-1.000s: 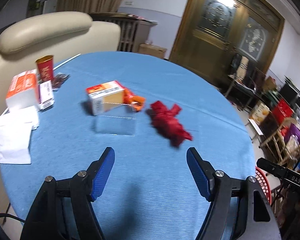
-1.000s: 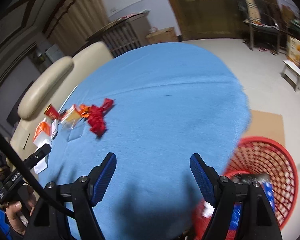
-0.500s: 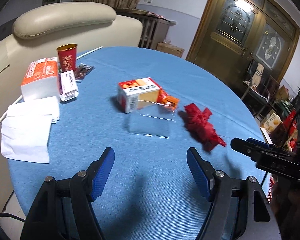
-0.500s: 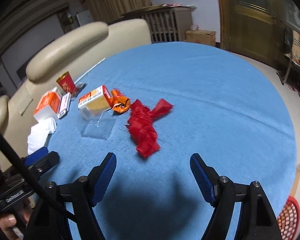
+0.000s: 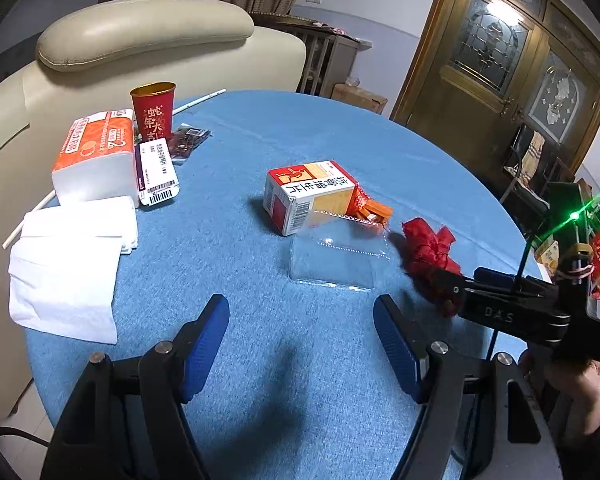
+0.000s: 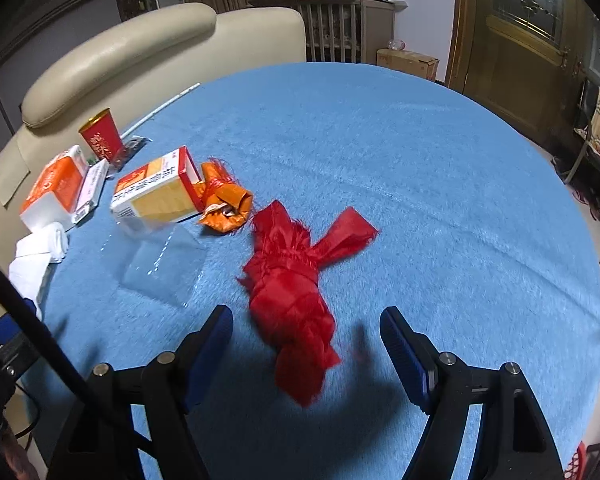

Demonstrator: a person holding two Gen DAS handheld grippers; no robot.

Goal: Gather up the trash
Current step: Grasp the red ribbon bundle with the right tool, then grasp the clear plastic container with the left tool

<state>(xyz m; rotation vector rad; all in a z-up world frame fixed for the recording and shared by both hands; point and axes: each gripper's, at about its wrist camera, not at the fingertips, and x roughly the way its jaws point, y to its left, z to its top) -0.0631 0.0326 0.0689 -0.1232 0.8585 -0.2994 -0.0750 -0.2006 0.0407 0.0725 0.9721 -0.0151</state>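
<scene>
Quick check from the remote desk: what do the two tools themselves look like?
Both match: black angular frames with silver screws and two blue ribbed pads. The left tool and right tool look identical up close. Seen side-on, the right tool's body reads "DAS" in grey, with a black cable nearby.

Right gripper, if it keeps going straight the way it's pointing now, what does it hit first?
Most likely the red fabric bundle. The right gripper is open, and the bundle's near end already lies between its jaws. How far above the blue tablecloth the jaws are is unclear.
</scene>
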